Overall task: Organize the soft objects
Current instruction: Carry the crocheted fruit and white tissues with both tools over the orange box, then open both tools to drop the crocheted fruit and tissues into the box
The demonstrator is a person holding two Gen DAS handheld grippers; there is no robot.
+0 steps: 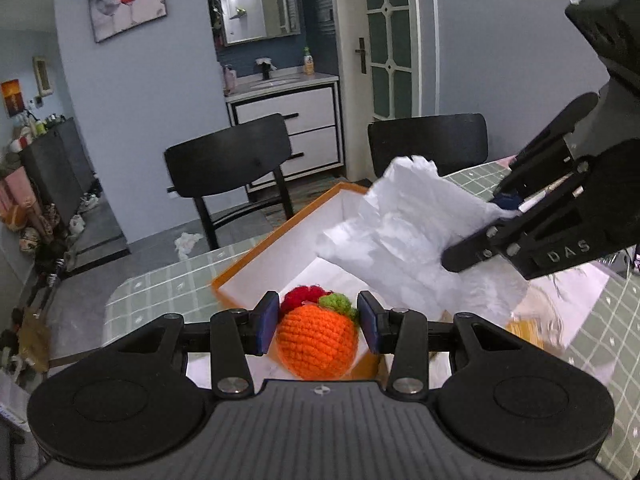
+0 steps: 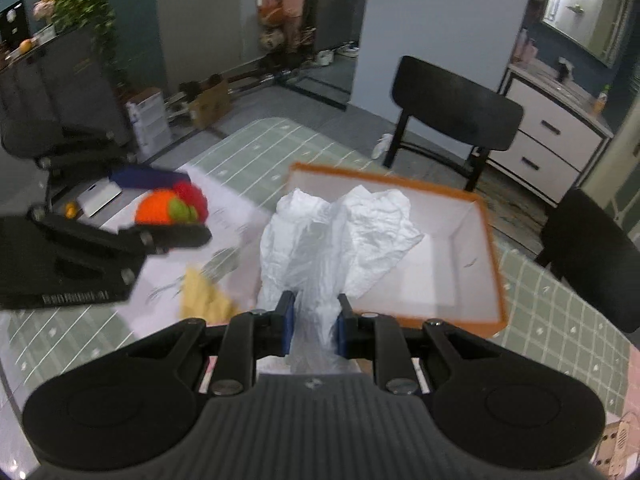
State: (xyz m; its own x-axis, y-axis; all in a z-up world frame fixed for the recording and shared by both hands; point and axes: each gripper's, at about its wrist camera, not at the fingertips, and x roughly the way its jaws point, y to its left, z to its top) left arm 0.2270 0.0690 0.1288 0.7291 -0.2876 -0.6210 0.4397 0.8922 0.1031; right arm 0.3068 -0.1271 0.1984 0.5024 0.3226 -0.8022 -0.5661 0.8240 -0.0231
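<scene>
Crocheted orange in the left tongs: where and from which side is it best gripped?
Across its round middle, as the left tongs have it: blue pads on opposite sides of the crocheted orange, coming from above, clear of the green leaf tuft.

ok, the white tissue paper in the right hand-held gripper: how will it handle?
Likely floppy: the white tissue paper billows crumpled above the right hand-held gripper, holding no shape. Probably very light; it stands up from one pinch. Could tear, being thin.
</scene>
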